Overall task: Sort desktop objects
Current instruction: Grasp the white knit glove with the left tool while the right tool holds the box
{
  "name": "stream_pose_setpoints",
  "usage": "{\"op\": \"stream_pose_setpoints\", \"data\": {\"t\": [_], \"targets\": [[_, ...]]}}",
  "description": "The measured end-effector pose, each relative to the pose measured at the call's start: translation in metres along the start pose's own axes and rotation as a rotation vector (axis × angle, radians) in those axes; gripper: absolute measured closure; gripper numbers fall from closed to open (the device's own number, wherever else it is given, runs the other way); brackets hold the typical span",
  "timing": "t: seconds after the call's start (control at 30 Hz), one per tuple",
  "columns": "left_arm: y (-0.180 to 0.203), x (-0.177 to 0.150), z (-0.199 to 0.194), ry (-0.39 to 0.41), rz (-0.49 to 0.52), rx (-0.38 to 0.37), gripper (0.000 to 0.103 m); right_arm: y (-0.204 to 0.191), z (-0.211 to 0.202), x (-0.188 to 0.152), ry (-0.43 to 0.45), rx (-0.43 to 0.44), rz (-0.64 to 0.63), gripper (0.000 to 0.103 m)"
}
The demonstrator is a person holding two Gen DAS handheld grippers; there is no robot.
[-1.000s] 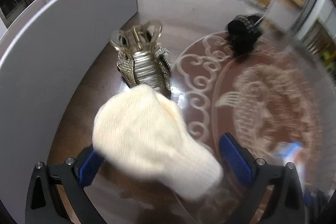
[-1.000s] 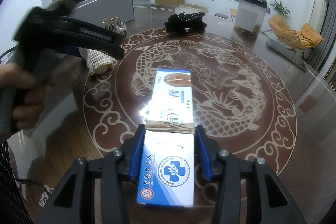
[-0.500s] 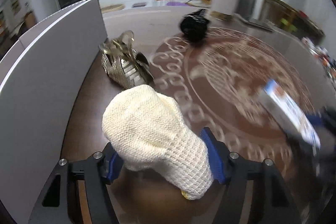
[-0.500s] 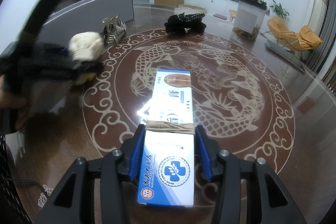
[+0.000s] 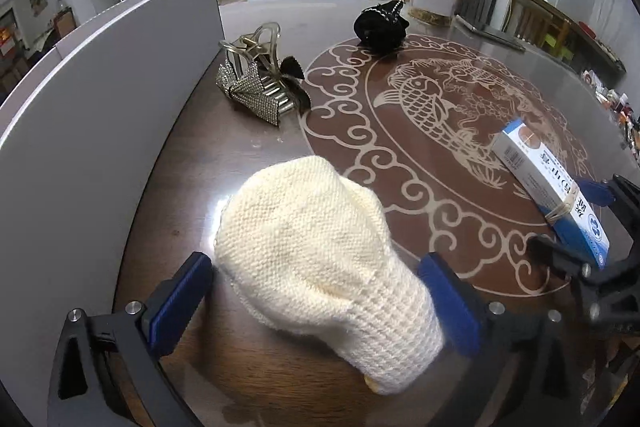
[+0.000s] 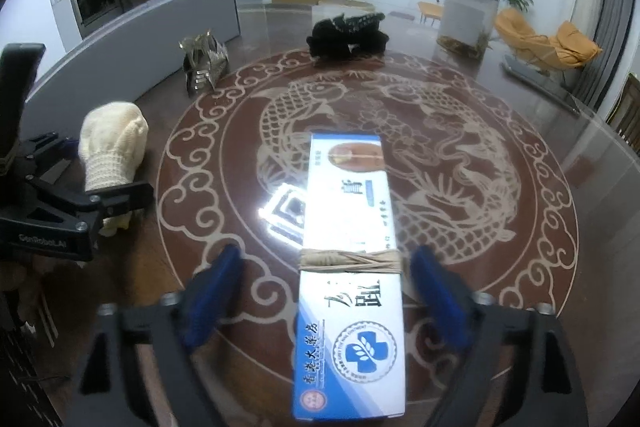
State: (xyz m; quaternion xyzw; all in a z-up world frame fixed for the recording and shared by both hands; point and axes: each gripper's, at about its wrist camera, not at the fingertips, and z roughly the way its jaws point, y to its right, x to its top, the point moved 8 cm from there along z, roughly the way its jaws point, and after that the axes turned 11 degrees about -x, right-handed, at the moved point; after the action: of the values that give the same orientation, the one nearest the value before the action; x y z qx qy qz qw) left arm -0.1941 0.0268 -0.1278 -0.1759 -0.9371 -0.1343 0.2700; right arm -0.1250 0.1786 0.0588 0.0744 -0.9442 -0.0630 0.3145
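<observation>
Left wrist view: the left gripper (image 5: 316,291) has its jaws opening, spread wide on either side of a cream knitted glove (image 5: 320,259) that lies on the table (image 5: 256,163) between them; whether the blue pads touch the knit cannot be told. Ahead of the jaws sit a gold hair claw (image 5: 256,87) and a black hair accessory (image 5: 380,27). In the right wrist view, the right gripper (image 6: 328,291) is also opening, pads clear of the blue-and-white box (image 6: 348,267) lying between them.
</observation>
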Motion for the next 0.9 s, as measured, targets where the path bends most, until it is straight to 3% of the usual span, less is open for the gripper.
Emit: {"op": "stream_pose_setpoints", "data": {"t": [0.03,0.9], "targets": [[-0.0001,-0.0003,-0.0003,0.0,0.0,0.0,0.0,-0.0015,0.0011,0.0001,-0.005,0.006,-0.004,0.0],[0.0002,-0.0006,0.0009,0.0,0.0,0.0,0.0,-0.0016,0.0014,-0.0003,-0.005,0.006,-0.004,0.0]]}}
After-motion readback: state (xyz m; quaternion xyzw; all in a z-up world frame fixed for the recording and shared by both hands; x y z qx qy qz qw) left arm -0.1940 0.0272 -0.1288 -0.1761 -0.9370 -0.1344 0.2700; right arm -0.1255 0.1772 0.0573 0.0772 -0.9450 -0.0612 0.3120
